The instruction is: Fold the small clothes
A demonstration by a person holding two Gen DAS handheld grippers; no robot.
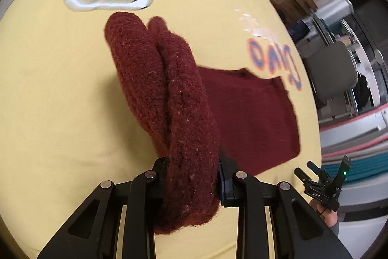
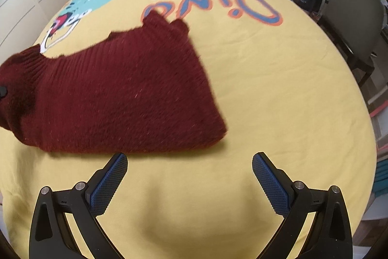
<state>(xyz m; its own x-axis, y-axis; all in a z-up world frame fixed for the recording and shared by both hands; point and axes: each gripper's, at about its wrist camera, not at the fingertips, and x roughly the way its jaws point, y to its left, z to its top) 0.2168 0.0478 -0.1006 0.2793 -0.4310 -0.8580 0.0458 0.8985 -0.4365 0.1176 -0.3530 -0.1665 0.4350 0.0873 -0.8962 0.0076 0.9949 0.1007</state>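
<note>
On the yellow bedspread (image 2: pixel 254 89), with its dinosaur print and "Dino" lettering, lies the one piece of clothing in sight: a dark red knitted garment (image 2: pixel 121 94), probably a small sweater or something like it. Most of it rests flat on the bed, near the middle of the cover. One end is off the bed: the left gripper (image 1: pixel 194 176) has its fingers pressed tight on a thick, doubled bunch of the knit, which stands up from between them in the left wrist view while the rest of the cloth trails flat behind it.

The right gripper (image 2: pixel 189 176) hangs just beside the near edge of the garment with its blue-padded fingers (image 2: pixel 110 182) spread wide and nothing between them. It touches no cloth.

Judged from this, the fold is at an early or middle stage. The garment already looks partly doubled, though the blur makes its layers hard to count, and one end is lifted ready to be carried across. What seems left is laying that end over the flat part, squaring the edges and smoothing the result. No other clothes show, folded or waiting.
</note>
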